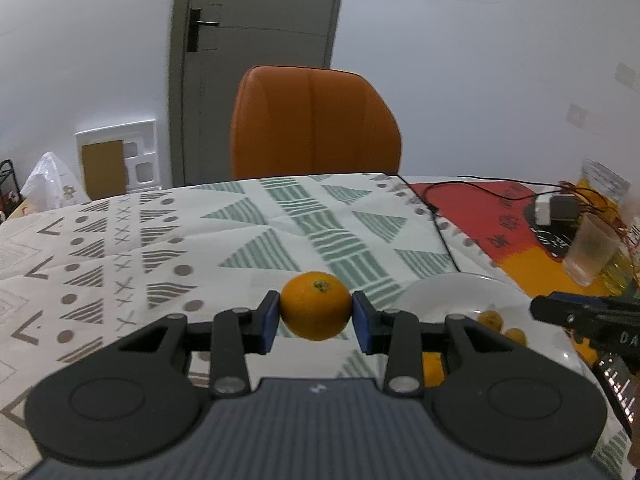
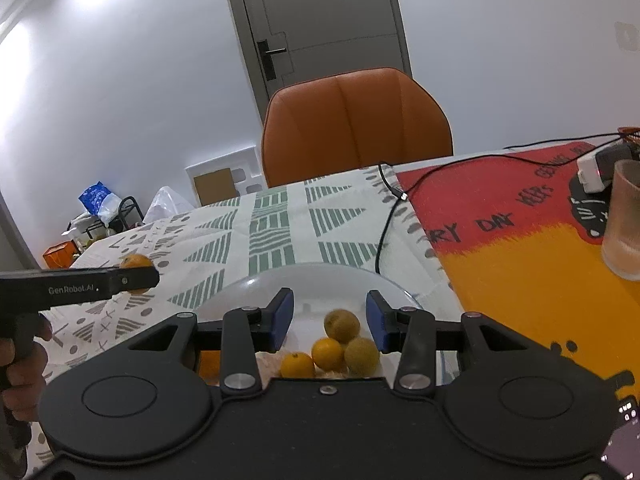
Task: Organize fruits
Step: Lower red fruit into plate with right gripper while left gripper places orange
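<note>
Orange-skinned and round, one orange [image 1: 315, 305] sits clamped between the blue fingers [image 1: 270, 322] of the left gripper [image 1: 315, 320], lifted clear of the patterned cloth on the desk [image 1: 120, 248], its stem end turned up and a little toward the far side. Being nearly a ball, it has no long axis to speak of, so the grip does not depend on how it is turned.

What the coming move turns on, as I judge it, is that the white plate [image 1: 440, 292] lies to the right of the held fruit and a little nearer the person, just beside the left gripper; the orange has to travel rightward and come down over the rim. The right gripper [image 2: 329, 320] is the nearer of the two to the plate: it hangs directly above it, its fingers [image 2: 282, 318] apart and closed on nothing, with the heaped fruit showing below and between them. That gripper may be in the way of the drop.

Counted from the right wrist view: one held orange [image 2: 136, 266] off to the left; on the plate [image 2: 280, 280], four small fruits in plain sight, two bright orange [image 2: 328, 354] and two duller yellow [image 2: 342, 325], plus one more orange patch [image 2: 208, 364] half hidden behind the gripper body. More may lie beneath the body, and I cannot tell. One plate, one frosted glass [image 2: 624, 220], one chair [image 2: 356, 124].
</note>
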`<act>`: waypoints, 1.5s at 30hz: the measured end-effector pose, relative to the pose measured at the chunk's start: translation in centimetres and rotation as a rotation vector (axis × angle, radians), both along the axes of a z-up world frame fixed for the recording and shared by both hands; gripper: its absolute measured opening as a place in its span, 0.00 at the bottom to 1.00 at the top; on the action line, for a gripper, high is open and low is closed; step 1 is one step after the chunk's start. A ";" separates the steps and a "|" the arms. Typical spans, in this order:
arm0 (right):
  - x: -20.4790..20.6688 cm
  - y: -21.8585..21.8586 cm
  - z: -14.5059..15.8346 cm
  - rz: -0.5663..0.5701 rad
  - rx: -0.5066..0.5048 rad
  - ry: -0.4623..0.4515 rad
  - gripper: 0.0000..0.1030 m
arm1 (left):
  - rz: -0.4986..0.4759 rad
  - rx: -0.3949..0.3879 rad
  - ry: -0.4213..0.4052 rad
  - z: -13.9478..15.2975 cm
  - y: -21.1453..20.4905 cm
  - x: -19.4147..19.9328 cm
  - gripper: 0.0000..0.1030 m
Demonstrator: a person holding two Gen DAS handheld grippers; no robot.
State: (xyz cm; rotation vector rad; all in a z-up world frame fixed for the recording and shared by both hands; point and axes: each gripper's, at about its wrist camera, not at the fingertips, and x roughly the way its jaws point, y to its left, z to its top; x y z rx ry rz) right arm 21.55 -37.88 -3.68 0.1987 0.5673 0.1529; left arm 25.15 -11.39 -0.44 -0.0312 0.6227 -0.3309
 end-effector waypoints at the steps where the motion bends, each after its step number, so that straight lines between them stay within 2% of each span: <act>1: -0.1 -0.1 -0.1 -0.001 0.002 0.003 0.40 | -0.006 0.001 0.000 0.0 -0.3 -0.1 0.36; 19: -2.2 -2.6 -1.7 -0.022 0.057 0.003 0.46 | -0.115 0.036 -0.002 0.6 -6.2 -1.8 0.36; 27: -2.6 -3.3 -2.3 -0.020 0.087 -0.002 0.50 | -0.097 0.070 -0.022 1.2 -6.9 -2.5 0.40; 32: -2.9 -3.0 -2.4 -0.005 0.107 -0.008 0.52 | -0.070 0.090 -0.021 1.3 -6.1 -3.0 0.50; 35: -3.0 -2.3 -2.4 0.012 0.111 -0.014 0.55 | -0.051 0.108 -0.030 1.5 -5.5 -3.6 0.59; 37: -3.0 -1.9 -2.3 0.024 0.111 -0.018 0.56 | -0.031 0.120 -0.036 1.7 -5.1 -3.9 0.69; 40: -3.2 -1.3 -2.2 0.036 0.112 -0.026 0.61 | -0.005 0.118 -0.047 1.9 -4.1 -4.5 0.77; 45: -3.8 -0.6 -1.7 0.050 0.109 -0.041 0.73 | 0.028 0.129 -0.048 2.2 -2.9 -5.4 0.78</act>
